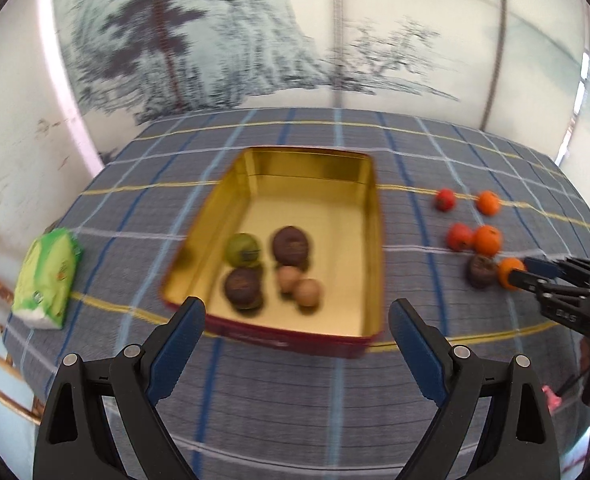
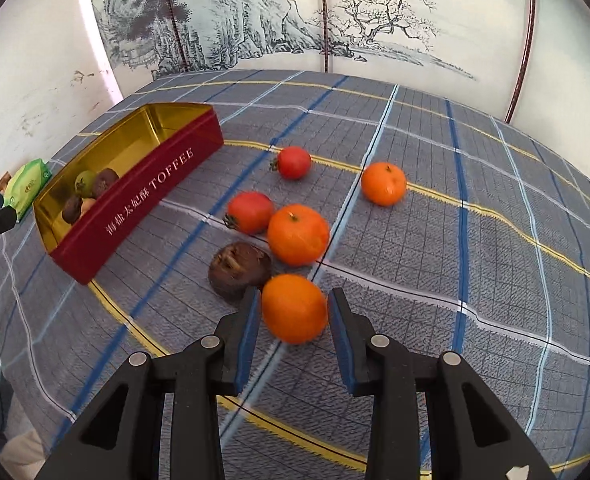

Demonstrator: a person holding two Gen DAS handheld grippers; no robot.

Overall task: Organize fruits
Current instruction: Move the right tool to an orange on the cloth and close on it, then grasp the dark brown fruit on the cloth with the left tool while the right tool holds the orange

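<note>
A tabletop [image 2: 475, 200] under a blue-grey checked cloth fills both views. On its left side sits an open red toffee tin [image 2: 143, 200], gold inside, with five fruits lying in it (brown, green and tan). To the tin's right, six loose fruits lie close together. My left tool [image 1: 297, 312] hovers empty near the tin, jaws spread wide. My right tool [image 2: 295, 312] brackets the nearest orange [image 2: 294, 308], its pads just beside the peel; I cannot tell whether they touch. I judge the orange light, firm and prone to rolling, so gripping across its widest middle seems safest.
</note>
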